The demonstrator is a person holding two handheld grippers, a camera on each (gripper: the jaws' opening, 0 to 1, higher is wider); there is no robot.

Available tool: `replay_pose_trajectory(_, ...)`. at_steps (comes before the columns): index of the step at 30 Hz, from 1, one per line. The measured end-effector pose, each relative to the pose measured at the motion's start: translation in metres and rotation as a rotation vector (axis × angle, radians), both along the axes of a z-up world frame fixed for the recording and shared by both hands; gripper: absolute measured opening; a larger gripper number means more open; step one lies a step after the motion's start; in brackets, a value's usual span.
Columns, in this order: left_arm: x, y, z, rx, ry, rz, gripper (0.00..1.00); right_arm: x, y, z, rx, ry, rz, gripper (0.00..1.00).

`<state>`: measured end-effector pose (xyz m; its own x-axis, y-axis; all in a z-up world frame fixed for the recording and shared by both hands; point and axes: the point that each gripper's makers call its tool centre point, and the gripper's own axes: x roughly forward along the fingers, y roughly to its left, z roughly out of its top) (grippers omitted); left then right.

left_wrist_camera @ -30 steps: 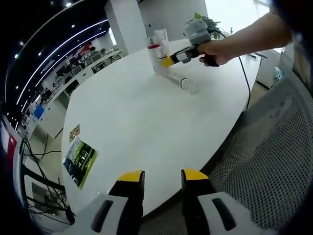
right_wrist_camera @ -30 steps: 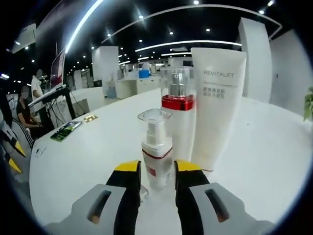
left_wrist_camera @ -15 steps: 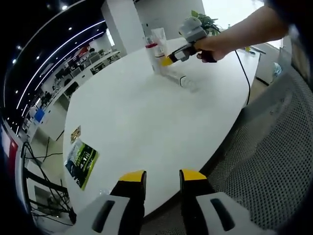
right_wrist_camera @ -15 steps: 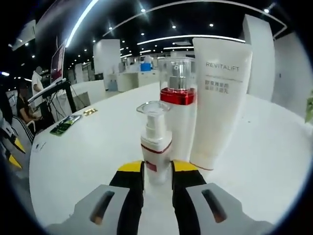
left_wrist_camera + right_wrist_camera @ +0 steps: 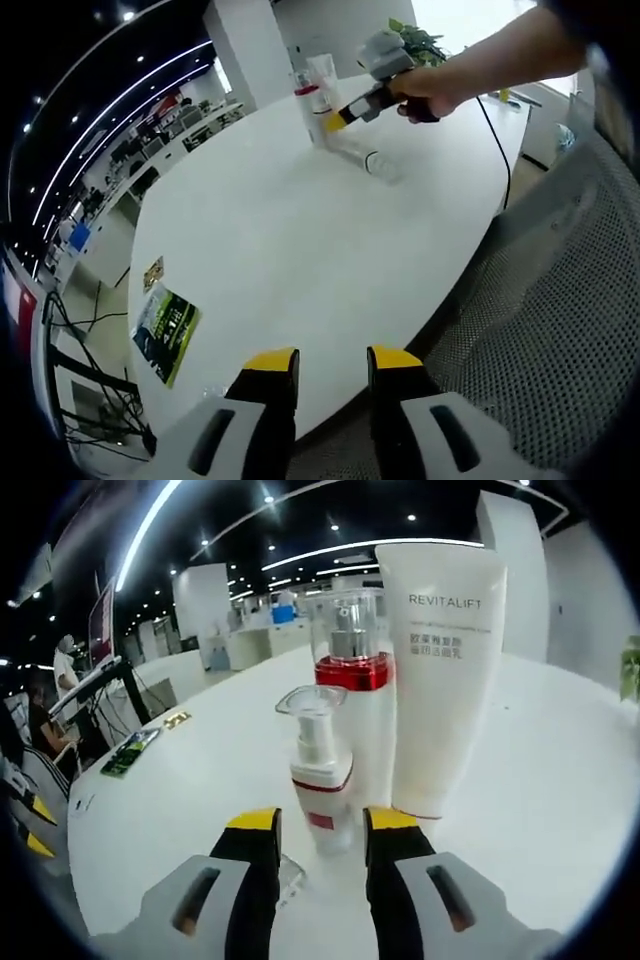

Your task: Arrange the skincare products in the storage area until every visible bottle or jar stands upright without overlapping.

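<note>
— What is seen ahead of the right gripper [image 5: 318, 825]?

— Three skincare products are stood upright on the white table [image 5: 180, 810]. A small pump bottle [image 5: 320, 780] with a clear cap and a red band is placed nearest, just beyond the yellow-tipped jaws, which are held apart with nothing between them. Directly behind it a taller pump bottle [image 5: 352, 695] with a red collar under a clear cap is set, and a white REVITALIFT tube [image 5: 437, 670] is stood on its cap just beside that, to the right. Whether the three are touching cannot be told. A clear piece [image 5: 285, 875] is lain on the table by the left jaw (what it is cannot be made out).

— And from the left gripper [image 5: 332, 365]?

— Its jaws are held slightly apart, empty, over the near table edge, well apart from the products. Across the table the other gripper [image 5: 345, 108] is gripped by a person's hand [image 5: 425, 92] at the cluster of products. A green leaflet [image 5: 165, 330] and a small card [image 5: 152, 270] are lain near the far-left edge. A grey mesh chair [image 5: 545, 310] is stood at the right, and a potted plant [image 5: 420, 40] is seen behind the hand.
</note>
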<state>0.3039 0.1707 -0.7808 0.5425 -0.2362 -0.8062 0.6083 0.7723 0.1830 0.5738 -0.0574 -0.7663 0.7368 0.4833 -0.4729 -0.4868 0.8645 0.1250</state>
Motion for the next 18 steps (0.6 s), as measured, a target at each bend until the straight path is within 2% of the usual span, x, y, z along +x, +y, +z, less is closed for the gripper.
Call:
replay_pose_trajectory(3, 0.000, 0.001, 0.000, 0.004, 0.000, -0.002, 0.27, 0.003, -0.002, 0.002, -0.009, 0.004, -0.054, 0.31)
replay_pose_trajectory(6, -0.001, 0.001, 0.000, 0.008, 0.003, -0.004, 0.27, 0.002, 0.003, -0.001, 0.036, 0.060, -0.110, 0.32)
replay_pose_trajectory(9, 0.000, 0.000, 0.000, 0.000, 0.003, -0.003, 0.27, 0.005, 0.002, -0.003, 0.012, 0.062, -0.159, 0.33)
replay_pose_trajectory(13, -0.001, 0.000, 0.000, 0.002, 0.003, -0.003, 0.27, 0.007, -0.002, -0.008, -0.034, 0.081, -0.232, 0.26)
replay_pose_trajectory(15, -0.001, 0.000, 0.000, 0.001, 0.002, -0.003, 0.27, 0.009, -0.003, -0.009, -0.047, 0.086, -0.251, 0.21)
replay_pose_trajectory(18, 0.000, -0.002, 0.000, -0.012, 0.002, 0.000, 0.27, 0.009, -0.002, -0.009, -0.051, 0.095, -0.263, 0.20)
